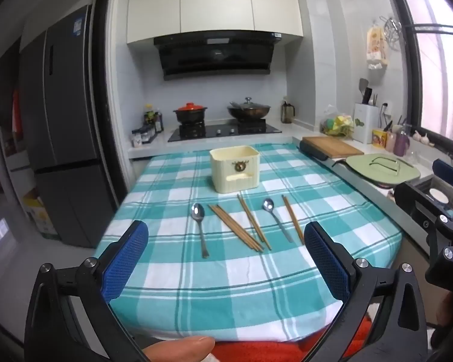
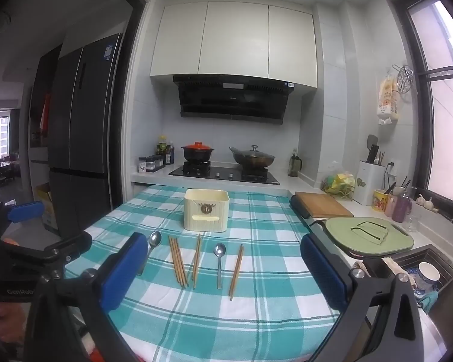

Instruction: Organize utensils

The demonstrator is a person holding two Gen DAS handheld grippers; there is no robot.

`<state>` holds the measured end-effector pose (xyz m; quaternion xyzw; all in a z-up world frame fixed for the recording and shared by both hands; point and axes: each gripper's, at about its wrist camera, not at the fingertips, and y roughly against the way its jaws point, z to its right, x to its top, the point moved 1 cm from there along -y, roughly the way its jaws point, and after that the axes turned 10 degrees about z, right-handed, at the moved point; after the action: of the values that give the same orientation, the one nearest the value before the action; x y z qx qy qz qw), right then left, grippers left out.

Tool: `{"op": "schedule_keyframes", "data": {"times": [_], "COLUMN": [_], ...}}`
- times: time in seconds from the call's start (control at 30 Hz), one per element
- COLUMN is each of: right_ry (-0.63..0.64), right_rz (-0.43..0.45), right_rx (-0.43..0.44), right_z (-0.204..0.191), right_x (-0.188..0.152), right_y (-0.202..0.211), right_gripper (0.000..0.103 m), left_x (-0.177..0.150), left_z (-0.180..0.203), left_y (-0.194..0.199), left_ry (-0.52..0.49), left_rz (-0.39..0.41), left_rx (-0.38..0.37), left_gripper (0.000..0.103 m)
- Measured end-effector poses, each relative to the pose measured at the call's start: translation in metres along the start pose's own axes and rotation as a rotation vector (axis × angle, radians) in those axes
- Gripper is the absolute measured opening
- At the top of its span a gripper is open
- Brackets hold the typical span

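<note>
On a teal checked tablecloth (image 1: 226, 286) lie two metal spoons and several wooden chopsticks in a row. The left spoon (image 1: 200, 226) (image 2: 151, 249) is beside a bundle of chopsticks (image 1: 235, 227) (image 2: 177, 264). Another chopstick pair (image 1: 253, 221) (image 2: 196, 261), a second spoon (image 1: 274, 217) (image 2: 219, 261) and one more pair (image 1: 293, 223) (image 2: 236, 271) follow to the right. Behind them stands a cream square holder (image 1: 234, 169) (image 2: 206, 209), upright and empty at its rim. My left gripper (image 1: 226, 259) and right gripper (image 2: 220, 274) hover over the near edge, both open, holding nothing.
A counter at the right carries a wooden board (image 2: 321, 208), a green cutting board (image 2: 370, 236) and a sink (image 2: 425, 274) with dishes. The stove (image 2: 223, 173) with two pots is behind the table. A dark fridge (image 2: 81, 138) stands left.
</note>
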<state>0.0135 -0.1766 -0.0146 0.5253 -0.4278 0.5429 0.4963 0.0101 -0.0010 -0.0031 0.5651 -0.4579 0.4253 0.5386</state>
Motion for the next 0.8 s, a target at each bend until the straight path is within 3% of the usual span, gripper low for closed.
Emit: {"op": "schedule_keyframes", "data": {"times": [0.23,0.8], "right_ry": [0.006,0.0], "right_rz": [0.009,-0.024], "right_rx": [0.003,-0.002], "right_z": [-0.001,0.005], "right_x": [0.0,-0.002], "right_y": [0.002,-0.002], "right_gripper": [0.103,0.103], "left_x": [-0.014,-0.007], "left_z": [0.006,0.002], "left_y": [-0.004,-0.013], "left_ry": [0.009,0.013], "left_rz": [-0.01,-0.039], "left_rx": [0.003,-0.014], "left_gripper": [0.103,0.103]}}
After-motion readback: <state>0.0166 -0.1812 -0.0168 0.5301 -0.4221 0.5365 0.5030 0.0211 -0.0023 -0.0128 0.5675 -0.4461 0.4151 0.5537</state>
